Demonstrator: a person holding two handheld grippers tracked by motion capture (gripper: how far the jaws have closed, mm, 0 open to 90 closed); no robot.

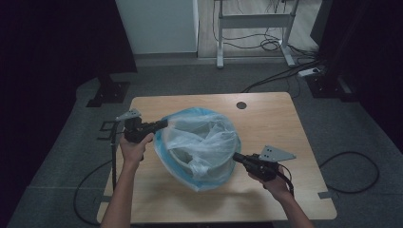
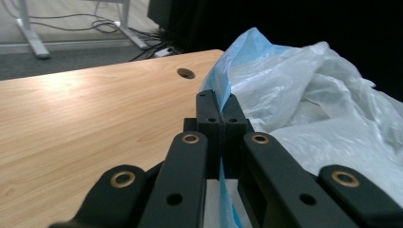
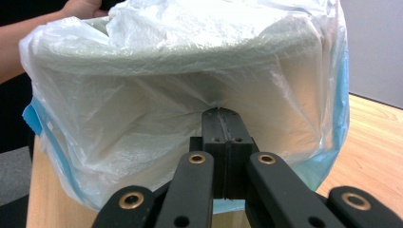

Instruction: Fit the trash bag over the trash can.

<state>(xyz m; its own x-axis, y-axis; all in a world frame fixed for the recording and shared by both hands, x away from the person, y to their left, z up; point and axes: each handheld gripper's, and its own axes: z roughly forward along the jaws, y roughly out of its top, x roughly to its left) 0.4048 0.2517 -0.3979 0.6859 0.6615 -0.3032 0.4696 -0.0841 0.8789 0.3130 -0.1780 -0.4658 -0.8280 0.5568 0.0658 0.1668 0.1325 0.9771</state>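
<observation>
- The left hand-held gripper (image 2: 220,111) has its jaws pressed together on a fold of the blue plastic bag (image 1: 202,142), pinching the film at the bin's far-left rim; I judge this grip anchors the bag so it cannot slip while the other side is worked.
- The right hand-held gripper (image 3: 222,124) is also clamped on the bag, on film gathered against the bin's near-right wall, with creases fanning out from the pinch; it looks set to pull the liner taut or tug it further down over the rim.
- The bin (image 3: 180,57), pale and round, stands mid-worktop, wrapped in the bag inside and out.
- The worktop (image 1: 280,114) carries one bin and one bag, worked by two grippers; a round cable hole (image 1: 241,105) lies beyond the bin.
</observation>
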